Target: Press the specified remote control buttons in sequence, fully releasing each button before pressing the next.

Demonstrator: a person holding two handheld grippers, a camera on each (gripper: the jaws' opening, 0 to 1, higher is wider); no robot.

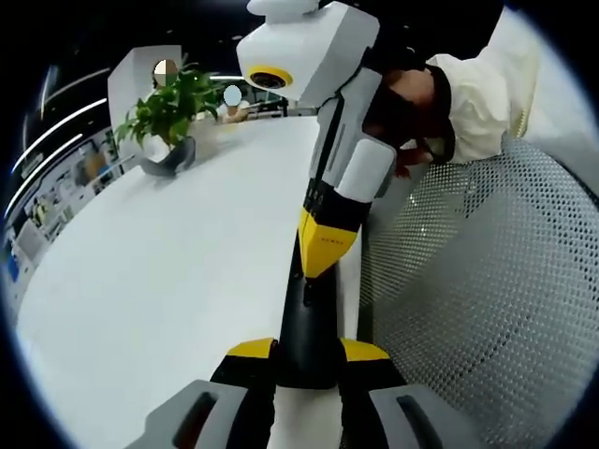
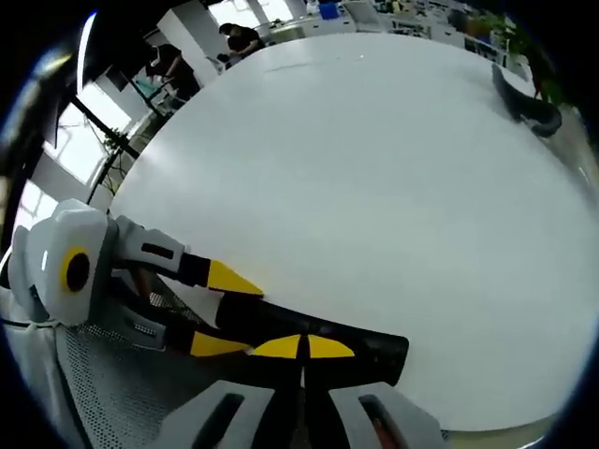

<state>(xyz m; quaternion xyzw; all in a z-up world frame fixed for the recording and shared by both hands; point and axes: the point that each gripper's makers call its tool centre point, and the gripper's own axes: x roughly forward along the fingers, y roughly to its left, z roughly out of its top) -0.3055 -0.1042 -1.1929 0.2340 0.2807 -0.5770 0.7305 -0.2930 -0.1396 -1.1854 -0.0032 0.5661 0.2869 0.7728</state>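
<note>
Gripping the remote [image 1: 306,327] at the table [image 1: 168,281] edge, bottom centre: left gripper [image 1: 307,360] is pinching its near end, long axis running away; right gripper [image 1: 323,248], tips together, is touching the far end.

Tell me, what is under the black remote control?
The white table lies under the remote control. The left gripper clamps one end; the right gripper's tips cover its middle, hiding buttons.

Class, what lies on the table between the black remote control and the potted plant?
Nothing: in the left gripper view, bare white table runs from the remote control to the potted plant.
</note>
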